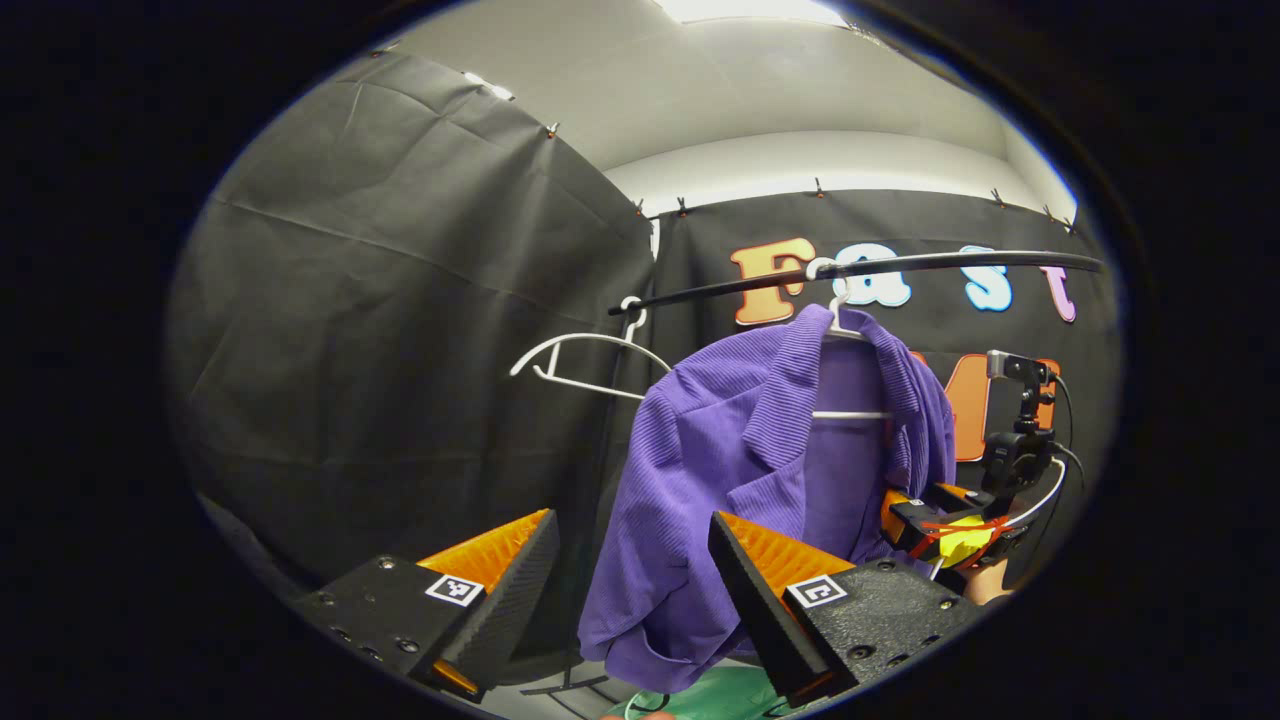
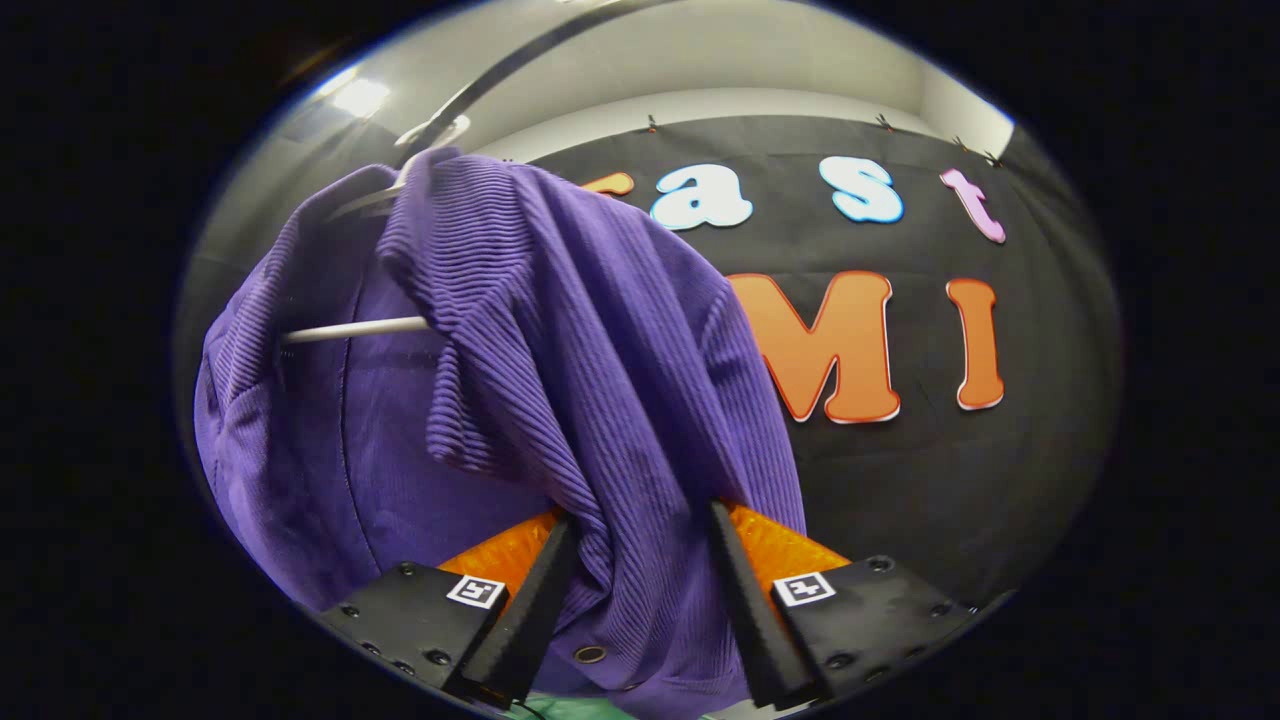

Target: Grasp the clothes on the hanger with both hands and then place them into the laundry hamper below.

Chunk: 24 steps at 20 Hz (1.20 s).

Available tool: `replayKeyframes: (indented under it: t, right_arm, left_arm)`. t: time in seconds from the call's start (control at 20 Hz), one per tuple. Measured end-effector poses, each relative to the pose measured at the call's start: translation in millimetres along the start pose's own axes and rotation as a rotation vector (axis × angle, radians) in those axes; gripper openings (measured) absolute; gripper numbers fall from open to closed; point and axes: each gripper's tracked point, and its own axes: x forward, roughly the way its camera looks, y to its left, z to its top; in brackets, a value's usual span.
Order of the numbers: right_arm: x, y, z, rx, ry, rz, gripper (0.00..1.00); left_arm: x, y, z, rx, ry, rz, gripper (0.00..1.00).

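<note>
Purple jacket [image 2: 560,400] between right gripper [image 2: 635,560] fingers, spread wide.

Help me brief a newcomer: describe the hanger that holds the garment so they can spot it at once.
Find the dark rail running across the booth. Two white hangers hook onto it; the one you want sits farther along, under the purple ribbed jacket. Its neighbour, the bare hanger, carries nothing.
</note>
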Motion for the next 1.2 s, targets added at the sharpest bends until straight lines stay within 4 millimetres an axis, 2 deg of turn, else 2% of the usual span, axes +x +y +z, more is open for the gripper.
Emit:
replayKeyframes:
  t: [0.1,0.2,0.25,0.3,0.35,0.4,0.45,0.55,0.6,0.65,0.85,0.9,0.95,1.1,1.2]
  right_arm:
    - [-3,-21,-12,0.022,0.023,-0.025,0.77]
    - [2,-41,-11,-0.032,0.033,-0.068,0.77]
    - [7,-46,-4,-0.061,0.026,-0.073,0.63]
    - [8,-49,2,-0.083,0.023,-0.074,0.48]
    - [6,-50,9,-0.092,0.019,-0.070,0.33]
    - [1,-49,14,-0.096,0.017,-0.060,0.18]
    - [-2,-47,15,-0.095,0.020,-0.037,0.13]
    - [-15,-46,17,-0.090,0.037,0.001,0.11]
    - [-26,-49,20,-0.099,0.043,0.007,0.02]
    - [-38,-52,27,-0.103,0.035,0.012,0.08]
    - [-72,-67,58,-0.089,-0.021,0.022,0.08]
    - [-78,-70,63,-0.090,-0.031,0.024,0.07]
    - [-85,-69,66,-0.090,-0.039,0.032,0.07]
    - [-97,-71,71,-0.090,-0.058,0.045,0.07]
    - [-97,-71,73,-0.095,-0.075,0.052,0.08]
  left_arm:
    - [5,-22,-5,-0.021,0.006,-0.068,0.95]
    - [10,-49,-17,-0.041,0.029,-0.156,0.95]
    - [12,-63,-29,-0.052,0.069,-0.209,0.92]
    - [14,-73,-39,-0.065,0.100,-0.247,0.95]
    - [15,-82,-46,-0.073,0.116,-0.271,0.92]
    - [17,-88,-52,-0.073,0.124,-0.282,0.95]
    - [21,-94,-58,-0.063,0.132,-0.288,0.92]
    - [33,-100,-68,-0.021,0.126,-0.280,0.92]
    - [37,-102,-72,-0.004,0.114,-0.273,0.96]
    - [42,-101,-76,0.006,0.100,-0.253,0.92]
    - [77,-99,-99,0.096,0.072,-0.128,0.92]
    - [87,-98,-101,0.131,0.030,-0.098,0.95]
    - [97,-99,-103,0.175,-0.010,-0.084,0.95]
    - [115,-104,-124,0.284,-0.003,-0.087,0.92]
    - [115,-100,-117,0.271,-0.021,-0.076,0.64]
